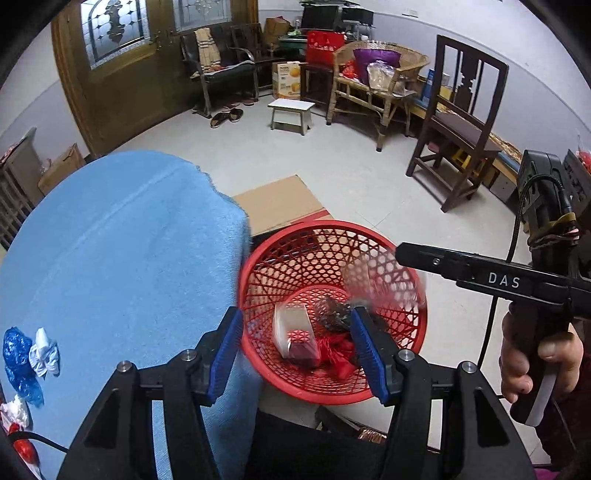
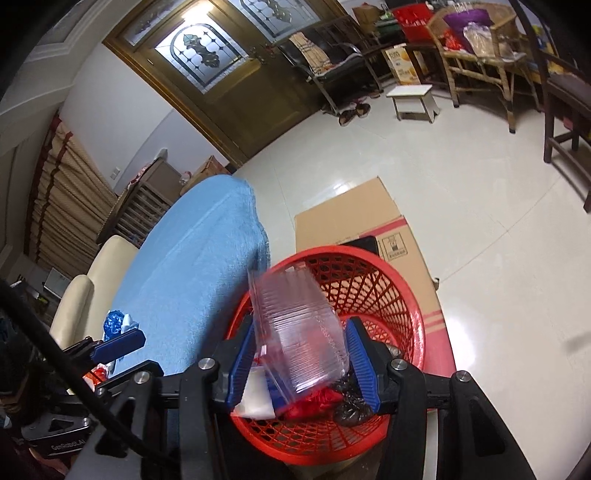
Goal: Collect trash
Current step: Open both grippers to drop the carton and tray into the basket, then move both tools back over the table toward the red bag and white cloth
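1. Right tongs (image 2: 301, 363) sit partly spread over the red mesh basket (image 2: 384, 291); a blurred clear plastic container (image 2: 299, 332) hangs between the pads, contact unclear.
2. Left tongs (image 1: 295, 354) are spread, empty, above the basket beside the blue-covered table (image 1: 122, 258).

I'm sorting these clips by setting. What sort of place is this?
Most likely a lived-in home's front room: a wooden door with leaded glass panes, slippers beside it, a wicker bench piled with bags, and a red waste basket beside a blue-covered table.
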Available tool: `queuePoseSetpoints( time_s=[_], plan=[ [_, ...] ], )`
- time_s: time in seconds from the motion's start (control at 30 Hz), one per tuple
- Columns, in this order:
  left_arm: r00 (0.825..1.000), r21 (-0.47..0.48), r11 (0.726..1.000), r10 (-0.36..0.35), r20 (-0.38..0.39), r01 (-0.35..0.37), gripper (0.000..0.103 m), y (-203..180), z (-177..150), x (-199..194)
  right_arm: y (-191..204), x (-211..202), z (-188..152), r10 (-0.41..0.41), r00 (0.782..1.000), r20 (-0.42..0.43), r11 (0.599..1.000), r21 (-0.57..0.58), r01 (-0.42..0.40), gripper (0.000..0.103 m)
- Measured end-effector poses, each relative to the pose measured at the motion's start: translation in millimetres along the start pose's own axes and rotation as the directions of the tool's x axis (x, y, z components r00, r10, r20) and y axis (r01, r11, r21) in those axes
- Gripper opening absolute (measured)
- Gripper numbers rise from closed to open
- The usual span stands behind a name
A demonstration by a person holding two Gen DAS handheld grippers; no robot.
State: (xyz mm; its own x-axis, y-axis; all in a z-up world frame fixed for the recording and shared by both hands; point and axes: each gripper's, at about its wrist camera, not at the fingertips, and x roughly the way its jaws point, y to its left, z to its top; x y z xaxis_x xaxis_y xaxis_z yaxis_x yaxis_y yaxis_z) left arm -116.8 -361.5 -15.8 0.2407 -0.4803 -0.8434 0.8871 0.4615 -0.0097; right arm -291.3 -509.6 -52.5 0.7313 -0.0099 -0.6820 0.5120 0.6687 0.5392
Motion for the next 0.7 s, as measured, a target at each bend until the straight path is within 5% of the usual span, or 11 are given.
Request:
queuePoseSetpoints(
  time_s=[0.4, 0.7],
  plan=[
    [0.992, -0.114, 0.989, 0.106, 0.064, -0.098, 0.061, 47, -46, -50, 27, 2, -1, 0.016, 1.0, -0.002, 0.998, -0.054, -0.016, 0.06],
    [0.972, -0.306, 0.932, 0.223, 0.069, -0.192, 0.061, 113, -102, -85, 77, 12, -7, 0.046, 0.998, -0.031, 0.988, -0.146, -0.05, 0.06]
  ],
)
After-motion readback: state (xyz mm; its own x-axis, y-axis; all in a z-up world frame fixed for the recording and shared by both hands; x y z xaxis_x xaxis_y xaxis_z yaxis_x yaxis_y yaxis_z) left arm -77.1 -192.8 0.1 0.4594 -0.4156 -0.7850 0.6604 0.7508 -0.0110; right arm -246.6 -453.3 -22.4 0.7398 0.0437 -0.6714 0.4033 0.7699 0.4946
